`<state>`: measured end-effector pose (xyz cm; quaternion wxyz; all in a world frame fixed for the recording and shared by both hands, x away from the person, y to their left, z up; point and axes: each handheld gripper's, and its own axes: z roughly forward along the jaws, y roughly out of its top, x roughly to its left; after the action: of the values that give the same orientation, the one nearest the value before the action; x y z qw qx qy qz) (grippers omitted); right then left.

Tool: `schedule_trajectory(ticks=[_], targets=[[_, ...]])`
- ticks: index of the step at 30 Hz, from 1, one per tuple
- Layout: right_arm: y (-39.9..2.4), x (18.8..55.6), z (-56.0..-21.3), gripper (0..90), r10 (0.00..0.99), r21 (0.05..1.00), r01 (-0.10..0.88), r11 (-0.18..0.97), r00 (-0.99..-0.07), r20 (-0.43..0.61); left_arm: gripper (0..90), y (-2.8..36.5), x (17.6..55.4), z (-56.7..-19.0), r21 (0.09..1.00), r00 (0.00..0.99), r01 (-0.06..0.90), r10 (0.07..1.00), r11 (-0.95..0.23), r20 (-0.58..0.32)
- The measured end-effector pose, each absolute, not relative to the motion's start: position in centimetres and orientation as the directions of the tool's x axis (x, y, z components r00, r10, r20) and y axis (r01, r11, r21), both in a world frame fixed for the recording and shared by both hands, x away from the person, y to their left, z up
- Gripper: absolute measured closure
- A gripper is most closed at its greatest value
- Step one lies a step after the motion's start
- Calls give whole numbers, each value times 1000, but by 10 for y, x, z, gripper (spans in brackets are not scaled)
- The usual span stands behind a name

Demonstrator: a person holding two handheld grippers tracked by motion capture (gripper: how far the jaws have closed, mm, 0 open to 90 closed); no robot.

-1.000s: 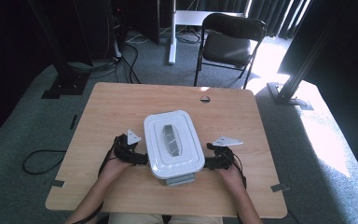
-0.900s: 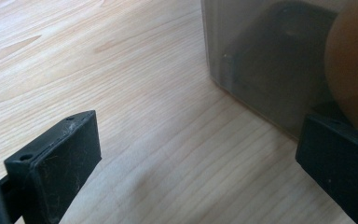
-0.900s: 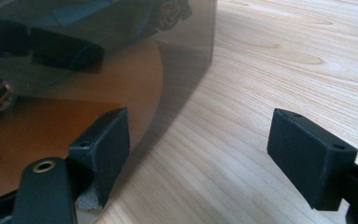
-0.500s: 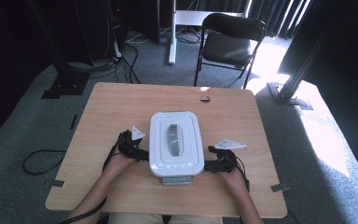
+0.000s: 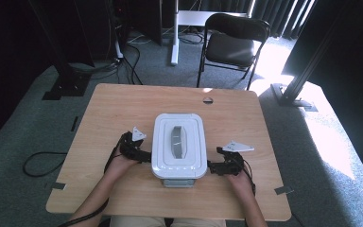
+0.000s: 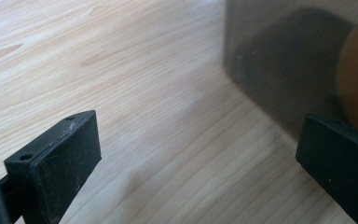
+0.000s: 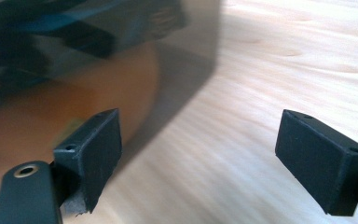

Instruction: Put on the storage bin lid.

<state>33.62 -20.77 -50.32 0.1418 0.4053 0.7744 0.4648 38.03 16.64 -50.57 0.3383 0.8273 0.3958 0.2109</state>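
Flanking white-lidded box (image 5: 178, 146) | left tool (image 6: 196, 154) spread | right tool (image 7: 200, 158) spread, just widened | orange contents (image 7: 65, 116) through wall

Lab or studio: black curtains (image 5: 274, 12), metal rig stands (image 5: 302, 71), floor cables (image 5: 132, 61), folding chair (image 5: 231, 45), carpet.

Left gripper (image 5: 144, 156): black body, grey three-cornered plate on top, black cable trailing; right gripper (image 5: 211, 166): likewise black, grey plate, black cable; jaws were blocky, matt black, scuffed, each with small screw holes; forearms were bare.
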Motion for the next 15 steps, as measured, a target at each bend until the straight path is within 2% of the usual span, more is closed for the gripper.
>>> schedule_trajectory(ticks=[2, 15], targets=[[-214, 337, -502, 141, 780, 837, 500, 222, -607, 155, 5, 172, 379, -505, 737, 593, 527, 804, -423, 38], [-213, 336, -500, 140, 787, 840, 495, 223, -600, 144, 5, 181, 365, -497, 773, 598, 495, 801, -397, 29]])
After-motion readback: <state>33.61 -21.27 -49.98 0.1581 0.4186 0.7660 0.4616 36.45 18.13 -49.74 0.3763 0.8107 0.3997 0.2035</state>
